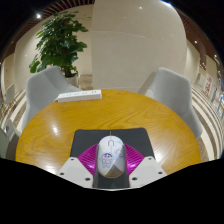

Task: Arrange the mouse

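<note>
The white computer mouse (111, 152) sits between the gripper (111, 166) jaws on a dark grey mouse mat (88, 140) atop the round wooden surface (60, 125); jaws apart, grasp apparently pending.

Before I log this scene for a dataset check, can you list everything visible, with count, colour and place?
mouse: one, white and grey, between the fingers on the mat
mouse mat: one, dark grey, on the table's near part
table: one, round, yellow-brown wood
keyboard: one, white, at the table's far side
chairs: two, pale grey, beyond the table
plant: one, green, behind the chairs
hand-held gripper: one, white fingers with magenta pads, either side of the mouse; contact unclear
</note>
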Available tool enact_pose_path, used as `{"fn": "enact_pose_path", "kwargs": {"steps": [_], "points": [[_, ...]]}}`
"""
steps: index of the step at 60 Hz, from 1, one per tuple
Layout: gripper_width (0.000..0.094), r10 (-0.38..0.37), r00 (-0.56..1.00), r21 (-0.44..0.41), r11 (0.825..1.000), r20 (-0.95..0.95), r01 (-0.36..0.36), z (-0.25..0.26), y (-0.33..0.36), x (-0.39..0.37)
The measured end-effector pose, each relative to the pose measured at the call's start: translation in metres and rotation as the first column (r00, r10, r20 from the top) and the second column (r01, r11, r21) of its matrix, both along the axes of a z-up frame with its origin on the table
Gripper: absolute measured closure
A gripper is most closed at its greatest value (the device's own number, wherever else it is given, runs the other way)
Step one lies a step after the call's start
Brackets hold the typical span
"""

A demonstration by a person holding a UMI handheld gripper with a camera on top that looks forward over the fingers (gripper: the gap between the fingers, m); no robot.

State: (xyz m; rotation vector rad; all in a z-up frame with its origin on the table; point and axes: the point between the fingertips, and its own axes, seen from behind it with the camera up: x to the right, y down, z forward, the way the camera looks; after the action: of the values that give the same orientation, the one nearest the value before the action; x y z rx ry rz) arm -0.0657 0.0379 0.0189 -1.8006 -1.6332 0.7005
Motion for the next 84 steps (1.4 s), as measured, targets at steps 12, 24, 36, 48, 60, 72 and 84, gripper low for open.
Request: {"fn": "enact_pose_path", "kwargs": {"steps": [12,24,36,48,60,72,84], "points": [[0.0478,0.014,0.999,-0.047,0.999,0.052,-0.012,-0.030,0.003,0.013],[0.0221,0.053,0.998,-0.048,0.998,0.043,-0.051,-0.035,-0.001,0.019],[0.0067,0.066,0.998,-0.037,0.997,0.007,-0.066,0.005,-0.010,0.042],[0.0074,0.067,0.998,-0.058,0.996,0.005,-0.066,0.090,-0.043,0.142],[0.0071,0.087,0.995,-0.016,0.996,0.038,-0.087,0.134,-0.062,0.252],[0.0075,0.082,0.996,0.023,0.996,0.027,-0.082,0.148,-0.069,0.295],[0.0075,0.054,0.998,0.026,0.998,0.024,-0.054,0.150,-0.069,0.291]]}}
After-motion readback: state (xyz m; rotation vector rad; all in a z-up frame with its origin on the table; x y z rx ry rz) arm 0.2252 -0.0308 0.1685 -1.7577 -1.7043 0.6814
